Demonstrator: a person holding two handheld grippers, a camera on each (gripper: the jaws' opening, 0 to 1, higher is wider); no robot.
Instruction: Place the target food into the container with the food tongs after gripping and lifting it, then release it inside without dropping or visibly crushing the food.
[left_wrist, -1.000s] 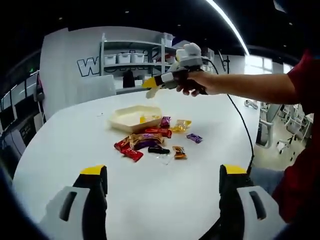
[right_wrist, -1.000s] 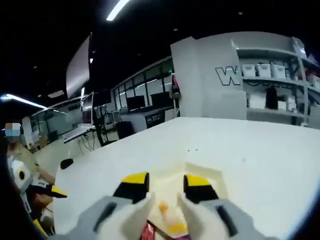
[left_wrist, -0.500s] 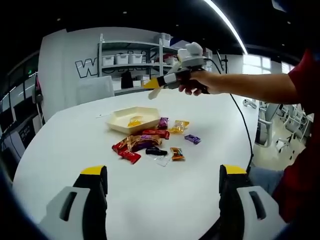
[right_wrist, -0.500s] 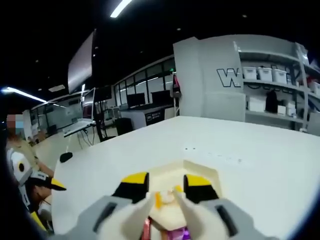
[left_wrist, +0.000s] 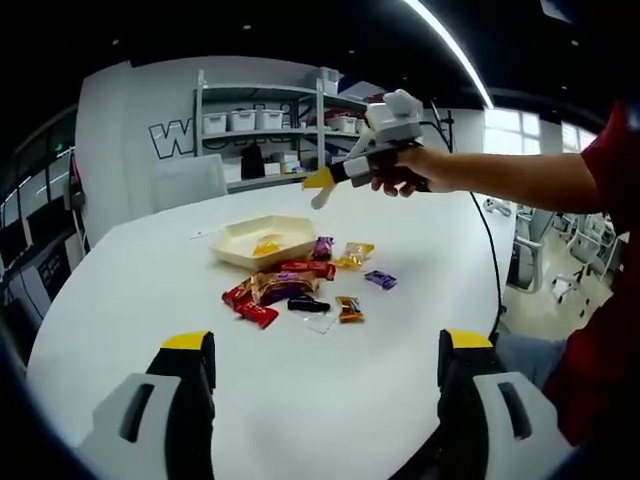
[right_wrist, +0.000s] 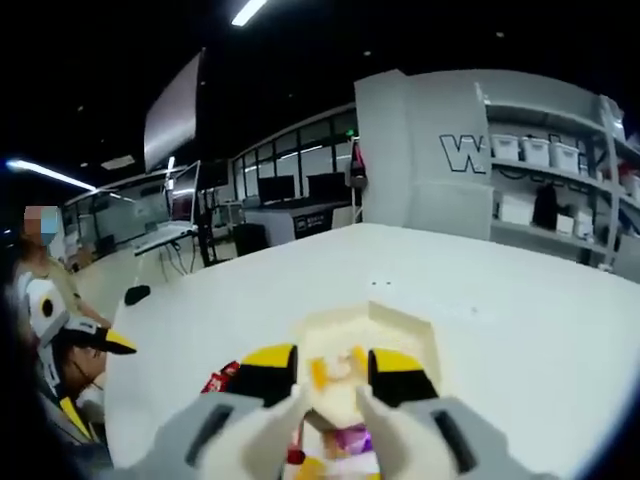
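One yellow candy (left_wrist: 266, 245) already in the hexagonal tray (left_wrist: 262, 240); right tool (left_wrist: 322, 184) empty above, left tool (left_wrist: 325, 375) wide open, wrapped candies (left_wrist: 300, 285) left on the surface (left_wrist: 330, 400).

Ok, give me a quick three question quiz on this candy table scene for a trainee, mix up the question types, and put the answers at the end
1. True or false: the cream tray already holds a yellow wrapped candy.
2. Multiple choice: where does the pile of wrapped candies lie? A) inside the tray B) on the white table beside the tray C) on a shelf
3. Fill in: in the left gripper view, the right gripper is held up in a person's hand, above the ____.

Key: 1 true; 2 B; 3 table
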